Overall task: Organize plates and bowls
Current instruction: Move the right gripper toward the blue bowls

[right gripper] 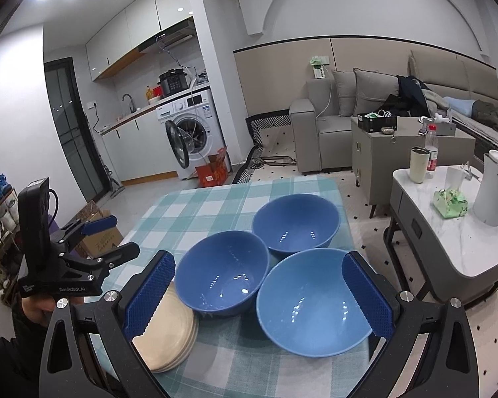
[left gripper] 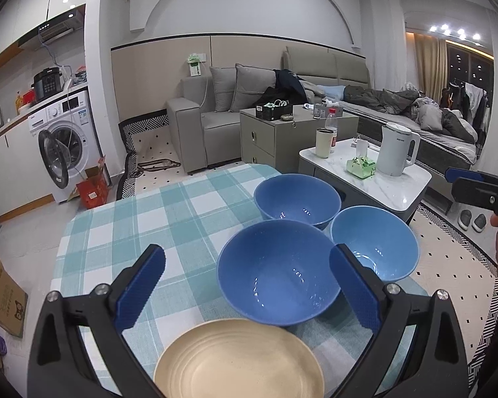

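Three blue bowls stand upright, close together, on a checked tablecloth (left gripper: 142, 219). The dark near-left bowl (left gripper: 277, 273) (right gripper: 222, 273), the dark far bowl (left gripper: 297, 199) (right gripper: 295, 224) and the lighter right bowl (left gripper: 375, 242) (right gripper: 315, 301). A stack of beige plates (left gripper: 239, 361) (right gripper: 169, 335) lies nearest me on the left. My left gripper (left gripper: 245, 285) is open above the plates and the near-left bowl, holding nothing; it also shows in the right wrist view (right gripper: 111, 237). My right gripper (right gripper: 259, 293) is open above the lighter bowl and empty; it also shows in the left wrist view (left gripper: 461, 182).
A white marble side table (right gripper: 448, 248) to the right holds a white kettle (right gripper: 494, 189), a tumbler, a bottle and a green packet. Behind are a grey cabinet (left gripper: 282, 132), a sofa (left gripper: 215, 106) and a washing machine (left gripper: 66, 139) with its door open. Cardboard boxes stand on the floor at left.
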`<state>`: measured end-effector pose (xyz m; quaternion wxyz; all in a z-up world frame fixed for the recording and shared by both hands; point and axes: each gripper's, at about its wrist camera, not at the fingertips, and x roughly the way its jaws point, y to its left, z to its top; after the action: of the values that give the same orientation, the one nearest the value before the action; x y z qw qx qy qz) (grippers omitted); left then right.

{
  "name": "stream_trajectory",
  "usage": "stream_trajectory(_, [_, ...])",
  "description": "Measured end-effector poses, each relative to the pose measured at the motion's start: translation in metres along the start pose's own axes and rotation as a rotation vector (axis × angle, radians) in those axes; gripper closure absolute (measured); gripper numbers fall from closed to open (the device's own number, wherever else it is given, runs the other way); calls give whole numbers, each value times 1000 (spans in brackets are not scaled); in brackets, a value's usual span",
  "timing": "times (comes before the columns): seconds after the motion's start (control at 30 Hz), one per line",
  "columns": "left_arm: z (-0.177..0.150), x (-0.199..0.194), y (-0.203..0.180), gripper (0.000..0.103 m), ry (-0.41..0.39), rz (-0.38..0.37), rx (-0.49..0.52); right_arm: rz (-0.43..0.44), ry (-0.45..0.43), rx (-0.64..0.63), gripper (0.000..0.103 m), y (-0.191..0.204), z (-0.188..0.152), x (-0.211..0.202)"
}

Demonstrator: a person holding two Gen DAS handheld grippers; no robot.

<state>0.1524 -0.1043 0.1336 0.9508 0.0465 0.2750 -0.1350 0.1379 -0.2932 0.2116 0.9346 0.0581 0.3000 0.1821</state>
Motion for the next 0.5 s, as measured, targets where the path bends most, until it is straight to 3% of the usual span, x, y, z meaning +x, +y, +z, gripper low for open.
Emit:
stream_trajectory(0.27, [25, 14, -13, 3, -17, -11, 34, -8, -25, 34, 0, -26, 20, -13])
stream_trajectory(0.5, [41, 35, -18, 3, -8, -10, 52, -21, 29, 51, 0, -41, 23, 10])
